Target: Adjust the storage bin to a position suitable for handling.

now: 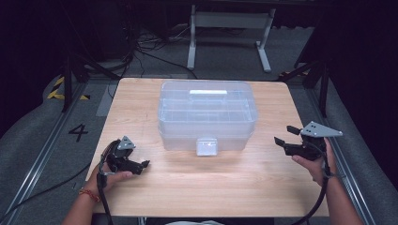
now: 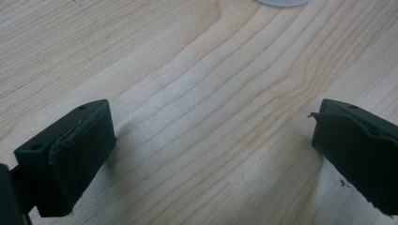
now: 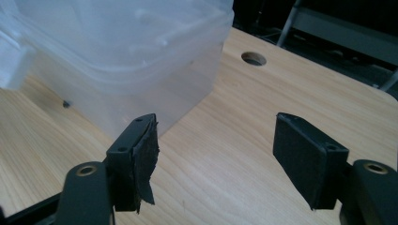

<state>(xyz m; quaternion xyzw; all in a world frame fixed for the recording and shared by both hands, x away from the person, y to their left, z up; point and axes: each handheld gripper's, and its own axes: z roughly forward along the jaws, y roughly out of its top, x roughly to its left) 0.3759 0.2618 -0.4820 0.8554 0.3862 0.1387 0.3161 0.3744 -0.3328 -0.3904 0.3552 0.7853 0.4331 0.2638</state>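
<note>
A clear plastic lidded box (image 1: 207, 114) with a white front latch (image 1: 207, 146) and a white top handle stands at the middle of the wooden table (image 1: 202, 187). My left gripper (image 1: 143, 164) rests low on the table near the front left, open, with bare wood between its jaws (image 2: 211, 140). My right gripper (image 1: 284, 134) is held above the table at the right, pointing toward the box's right end, open with nothing between its jaws. In the right gripper view the box (image 3: 117, 56) fills the upper left beyond the gripper (image 3: 216, 154).
A round cable hole (image 3: 253, 58) sits in the table near its far right corner. Beyond the table are a white metal frame (image 1: 230, 28), cables on the grey floor and black stands at both sides.
</note>
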